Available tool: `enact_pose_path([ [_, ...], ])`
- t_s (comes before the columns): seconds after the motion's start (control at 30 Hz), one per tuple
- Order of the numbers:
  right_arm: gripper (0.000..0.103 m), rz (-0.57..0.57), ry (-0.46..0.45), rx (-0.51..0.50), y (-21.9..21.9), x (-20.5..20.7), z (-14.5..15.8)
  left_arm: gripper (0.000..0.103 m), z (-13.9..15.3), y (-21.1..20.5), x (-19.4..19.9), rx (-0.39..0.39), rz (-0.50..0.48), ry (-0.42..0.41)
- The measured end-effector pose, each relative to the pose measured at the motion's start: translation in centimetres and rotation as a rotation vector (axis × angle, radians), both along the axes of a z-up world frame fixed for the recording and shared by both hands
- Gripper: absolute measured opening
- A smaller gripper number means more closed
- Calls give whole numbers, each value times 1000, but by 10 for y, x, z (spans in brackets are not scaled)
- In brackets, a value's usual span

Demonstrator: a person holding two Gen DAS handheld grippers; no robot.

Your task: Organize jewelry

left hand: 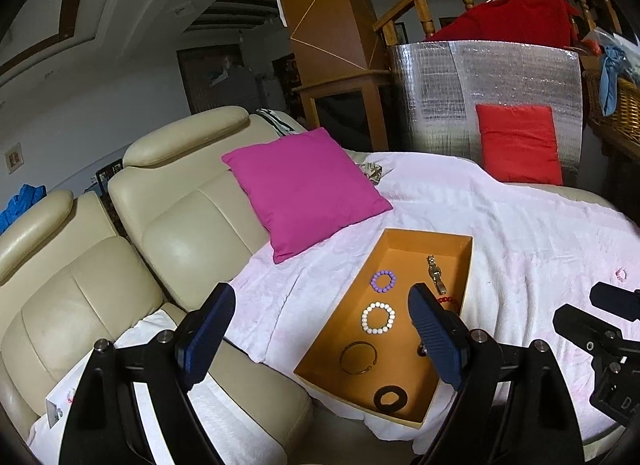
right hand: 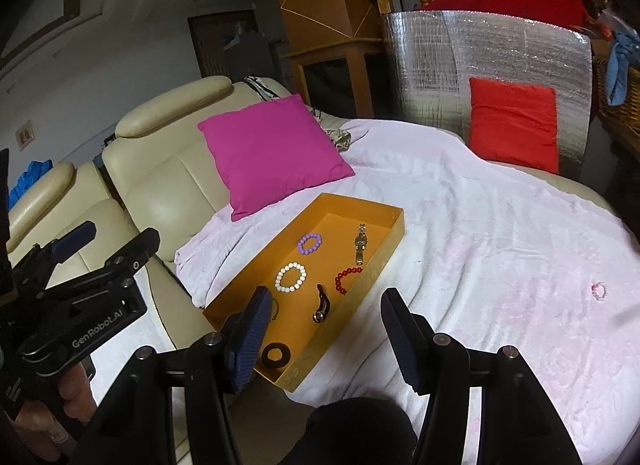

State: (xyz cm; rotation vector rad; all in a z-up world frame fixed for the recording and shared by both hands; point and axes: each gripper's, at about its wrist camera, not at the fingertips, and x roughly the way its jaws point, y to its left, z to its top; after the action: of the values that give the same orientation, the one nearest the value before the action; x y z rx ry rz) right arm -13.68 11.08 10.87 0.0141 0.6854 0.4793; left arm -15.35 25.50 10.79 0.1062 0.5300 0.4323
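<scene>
Seen from the left wrist, the cream leather sofa (left hand: 120, 249) fills the left side, and a magenta cushion (left hand: 304, 189) leans at the edge of the pale pink blanket (left hand: 520, 225). The left gripper (left hand: 320, 333) hangs above the near end of the orange tray (left hand: 320, 345), its fingers (left hand: 208, 329) spread wide with nothing between them. In the tray lie a purple bead bracelet (left hand: 383, 281), a white bead bracelet (left hand: 378, 317), a thin dark bangle (left hand: 358, 357) and a black hair tie (left hand: 390, 397); further right a metal watch (left hand: 435, 273) lies lengthwise. The right finger of this gripper covers most of a red bead bracelet (left hand: 448, 299), so only a sliver shows. At the far right edge the right gripper's black frame (left hand: 600, 329) intrudes, and a small pink bracelet (left hand: 621, 274) lies alone on the blanket, well apart from the tray.

The right wrist view shows what the other hides. At its left edge the left gripper appears from the side (a printed brand name on its arm), held by a hand (right hand: 60, 405). The red bead bracelet is fully visible here, just beside the tray's right wall, and a dark strap-like piece (right hand: 321, 305) lies near it, an item the left view barely shows. The bangle, by contrast, is mostly behind a finger. The right gripper (right hand: 324, 341) is released and empty, fingers apart over the tray's near corner. The pink bracelet sits to the right. A red cushion (right hand: 514, 125) stands against a silver foil panel (right hand: 500, 57) in both views.
</scene>
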Motion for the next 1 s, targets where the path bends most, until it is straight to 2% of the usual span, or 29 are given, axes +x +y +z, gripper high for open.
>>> enact_pose_path([
  [0.3,62,-11,-37,-7,0,-11,5,89,4,-7,-7,3,-2,-14],
  [0.67,64,-103,-154,-35,-1,-18,4,89,4,-7,-8,-2,-7,-13],
  [1.0,65,-101,-157,-46,5,-17,3,89,2,1,-8,-19,-3,-15],
])
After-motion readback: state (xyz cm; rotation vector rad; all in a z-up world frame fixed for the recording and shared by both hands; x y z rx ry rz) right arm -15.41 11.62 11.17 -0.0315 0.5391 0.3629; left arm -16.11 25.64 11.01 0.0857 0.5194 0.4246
